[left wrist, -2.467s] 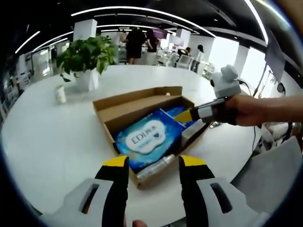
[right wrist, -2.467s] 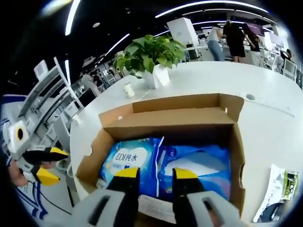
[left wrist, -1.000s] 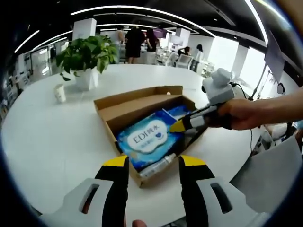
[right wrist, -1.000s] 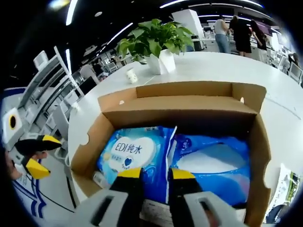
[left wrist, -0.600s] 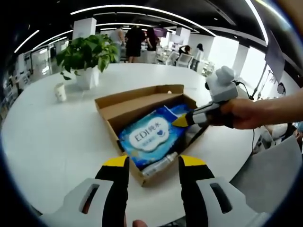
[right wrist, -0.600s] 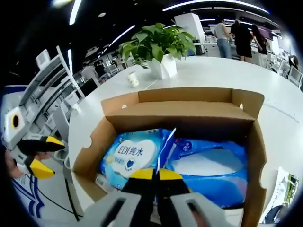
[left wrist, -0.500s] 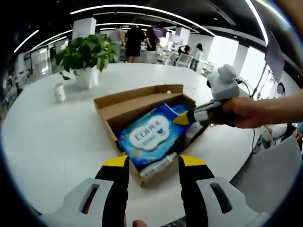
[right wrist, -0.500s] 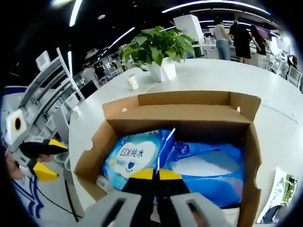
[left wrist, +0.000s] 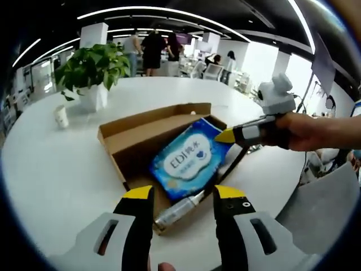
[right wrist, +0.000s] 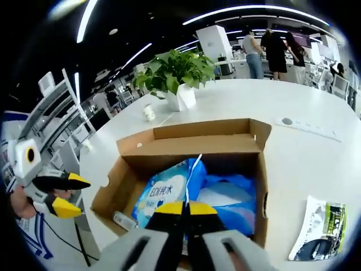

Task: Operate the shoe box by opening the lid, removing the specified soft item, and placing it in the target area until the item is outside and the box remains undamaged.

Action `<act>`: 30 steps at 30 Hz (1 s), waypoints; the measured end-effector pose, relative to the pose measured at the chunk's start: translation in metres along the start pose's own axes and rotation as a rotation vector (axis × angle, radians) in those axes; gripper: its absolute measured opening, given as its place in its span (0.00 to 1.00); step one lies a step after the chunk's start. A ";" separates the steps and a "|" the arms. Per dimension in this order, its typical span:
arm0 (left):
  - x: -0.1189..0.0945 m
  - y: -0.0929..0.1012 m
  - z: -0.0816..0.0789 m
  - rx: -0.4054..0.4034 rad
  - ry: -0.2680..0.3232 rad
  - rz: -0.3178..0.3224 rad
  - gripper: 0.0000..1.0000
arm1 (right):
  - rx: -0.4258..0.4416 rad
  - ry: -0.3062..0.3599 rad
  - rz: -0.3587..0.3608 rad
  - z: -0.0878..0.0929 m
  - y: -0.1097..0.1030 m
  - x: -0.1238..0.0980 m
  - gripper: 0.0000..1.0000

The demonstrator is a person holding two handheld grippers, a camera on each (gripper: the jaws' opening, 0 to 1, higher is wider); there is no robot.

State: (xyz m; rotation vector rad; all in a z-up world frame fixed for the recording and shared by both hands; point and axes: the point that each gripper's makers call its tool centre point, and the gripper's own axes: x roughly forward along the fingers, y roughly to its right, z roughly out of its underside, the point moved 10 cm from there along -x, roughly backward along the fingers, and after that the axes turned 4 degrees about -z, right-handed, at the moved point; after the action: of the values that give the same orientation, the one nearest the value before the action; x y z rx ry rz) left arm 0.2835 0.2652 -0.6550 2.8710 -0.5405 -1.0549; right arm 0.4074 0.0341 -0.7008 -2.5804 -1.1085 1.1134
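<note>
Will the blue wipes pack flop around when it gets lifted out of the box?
Probably a bit. The wipes pack has soft crinkly wrap and the right gripper pinches only its thin edge, so it may sag. It looks plump, so likely fairly heavy. The glossy film might slip.

Left gripper view near table edge, right gripper view closer (opposite side), sharing shoe box (left wrist: 141,135).

R tool (right wrist: 185,209) clamped tight; L tool (left wrist: 183,193) jaws apart.
</note>
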 end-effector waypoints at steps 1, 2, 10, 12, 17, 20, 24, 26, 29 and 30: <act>0.002 0.001 -0.001 0.000 -0.001 0.002 0.42 | 0.001 0.006 0.000 0.000 0.000 -0.002 0.00; 0.003 0.001 -0.002 0.000 -0.001 0.003 0.42 | 0.006 0.012 0.001 0.000 0.000 -0.005 0.00; 0.013 0.005 -0.006 0.010 -0.006 0.015 0.42 | 0.014 0.041 0.019 0.007 -0.015 -0.028 0.00; 0.016 0.004 -0.008 0.013 -0.009 0.015 0.42 | 0.024 0.051 0.024 0.008 -0.015 -0.033 0.00; 0.022 0.002 -0.013 0.010 -0.010 0.016 0.42 | 0.033 0.063 0.035 0.009 -0.010 -0.041 0.00; 0.026 0.001 -0.014 0.014 -0.016 0.013 0.42 | 0.039 0.071 0.041 0.011 -0.009 -0.046 0.00; 0.031 0.001 -0.016 0.004 -0.023 0.016 0.42 | 0.052 0.083 0.053 0.013 -0.006 -0.053 0.00; 0.036 0.002 -0.016 0.005 -0.032 0.017 0.42 | 0.058 0.088 0.057 0.013 -0.004 -0.057 0.00; 0.042 0.004 -0.017 -0.004 -0.042 0.024 0.42 | 0.061 0.092 0.068 0.014 -0.001 -0.062 0.00; 0.045 0.005 -0.018 -0.002 -0.044 0.026 0.42 | 0.066 0.094 0.071 0.015 0.000 -0.064 0.00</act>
State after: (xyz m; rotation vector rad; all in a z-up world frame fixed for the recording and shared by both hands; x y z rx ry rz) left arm 0.3248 0.2441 -0.6684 2.8377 -0.5771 -1.1159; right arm 0.3682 -0.0112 -0.6743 -2.6093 -0.9509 1.0138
